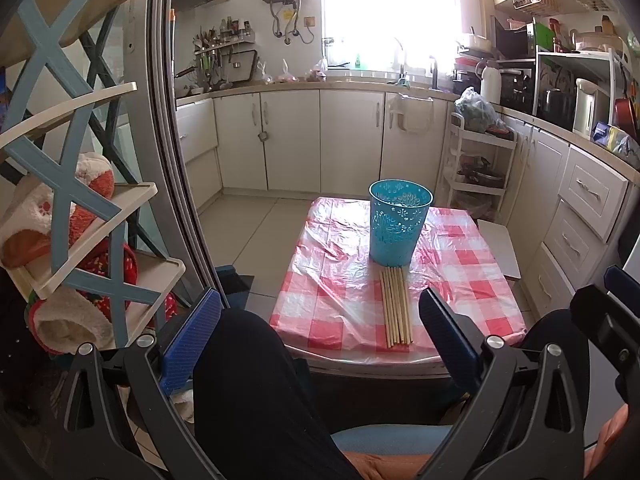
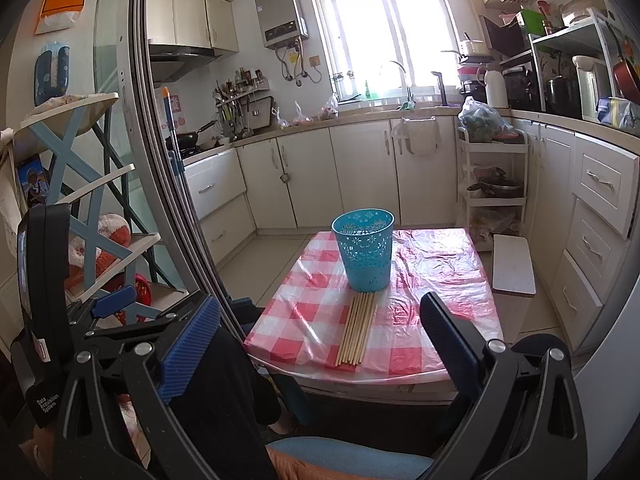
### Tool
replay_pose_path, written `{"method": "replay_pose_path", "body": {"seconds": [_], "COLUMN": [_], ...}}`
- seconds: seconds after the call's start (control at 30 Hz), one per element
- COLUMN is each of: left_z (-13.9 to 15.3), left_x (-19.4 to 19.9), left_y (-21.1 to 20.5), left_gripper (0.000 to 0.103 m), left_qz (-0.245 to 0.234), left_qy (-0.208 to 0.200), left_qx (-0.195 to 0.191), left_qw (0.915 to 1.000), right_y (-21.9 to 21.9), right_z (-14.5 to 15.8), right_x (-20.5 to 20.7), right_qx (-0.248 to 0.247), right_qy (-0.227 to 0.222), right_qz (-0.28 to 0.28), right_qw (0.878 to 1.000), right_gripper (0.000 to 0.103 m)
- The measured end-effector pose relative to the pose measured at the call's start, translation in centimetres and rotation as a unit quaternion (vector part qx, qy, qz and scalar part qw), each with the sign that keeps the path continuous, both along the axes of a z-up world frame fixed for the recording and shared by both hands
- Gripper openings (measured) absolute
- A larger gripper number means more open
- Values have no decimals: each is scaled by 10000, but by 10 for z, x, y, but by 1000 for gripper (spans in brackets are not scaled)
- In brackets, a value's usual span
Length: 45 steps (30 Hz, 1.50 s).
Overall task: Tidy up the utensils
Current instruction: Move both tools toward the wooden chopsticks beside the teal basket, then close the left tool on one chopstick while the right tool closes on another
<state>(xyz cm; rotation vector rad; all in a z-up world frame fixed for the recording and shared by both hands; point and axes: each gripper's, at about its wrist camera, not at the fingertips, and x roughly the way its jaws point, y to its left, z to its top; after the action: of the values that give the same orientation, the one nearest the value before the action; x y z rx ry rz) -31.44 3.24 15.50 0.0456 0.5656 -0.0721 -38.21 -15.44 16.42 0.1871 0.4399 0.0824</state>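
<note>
Several wooden chopsticks point(image 1: 395, 307) point(image 2: 356, 329) lie side by side on the red-and-white checked table point(image 1: 332, 280) point(image 2: 432, 304), pointing away from me. Just behind them stands a blue perforated plastic basket point(image 1: 399, 227) point(image 2: 365, 249), upright and seemingly with nothing in it. My left gripper point(image 1: 320, 332) is open, held short of the table's near edge, above a person's dark-clothed leg. My right gripper point(image 2: 320, 336) is open too, also short of the near edge. Neither holds anything. The other gripper shows at the right edge of the left wrist view and at the left edge of the right wrist view.
A sliding glass door frame point(image 1: 168, 160) point(image 2: 160, 160) runs down the left, with a blue-and-cream shelf rack point(image 1: 72, 184) of plush items behind it. White kitchen cabinets point(image 1: 320, 140) line the back and right. A white rolling cart point(image 1: 476, 168) and a white board point(image 2: 514, 264) stand right of the table.
</note>
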Motion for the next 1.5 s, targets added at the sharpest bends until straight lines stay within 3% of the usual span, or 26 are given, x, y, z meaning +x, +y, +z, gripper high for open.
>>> {"method": "replay_pose_path", "body": {"seconds": [0.33, 0.5, 0.73, 0.97, 1.07, 1.1, 1.17, 1.33, 1.5], "left_z": [-13, -23, -66, -107, -122, -127, -136, -157, -174], "left_x": [23, 44, 105, 160, 183, 190, 204, 233, 259], "left_y": [-3, -5, -12, -20, -28, -30, -33, -44, -54], "left_gripper": [95, 95, 95, 95, 95, 95, 95, 95, 95], "left_qz": [-55, -67, -413, -303, -340, -353, -380, -402, -389], "left_qy": [250, 451, 1233, 1596, 1774, 1840, 1999, 2208, 2419], "left_qx": [63, 96, 75, 126, 124, 93, 7, -85, -103], "left_qw": [9997, 9989, 9915, 9866, 9835, 9822, 9791, 9744, 9695], "right_y": [-22, -23, -39, -50, -58, -61, -60, -58, -54], "right_z": [-9, -18, -47, -124, -156, -162, -178, -203, -214], "right_x": [24, 37, 87, 172, 202, 209, 231, 276, 306], "right_qx": [287, 135, 290, 212, 315, 143, 167, 175, 250], "right_qy": [559, 436, 741, 1823, 2267, 2405, 2562, 2822, 2886], "right_qz": [46, 67, -51, 6, -33, -84, -78, 0, 69], "right_qw": [9980, 9989, 9968, 9830, 9734, 9705, 9665, 9592, 9571], "right_gripper": [96, 96, 95, 55, 45, 43, 31, 18, 16]}}
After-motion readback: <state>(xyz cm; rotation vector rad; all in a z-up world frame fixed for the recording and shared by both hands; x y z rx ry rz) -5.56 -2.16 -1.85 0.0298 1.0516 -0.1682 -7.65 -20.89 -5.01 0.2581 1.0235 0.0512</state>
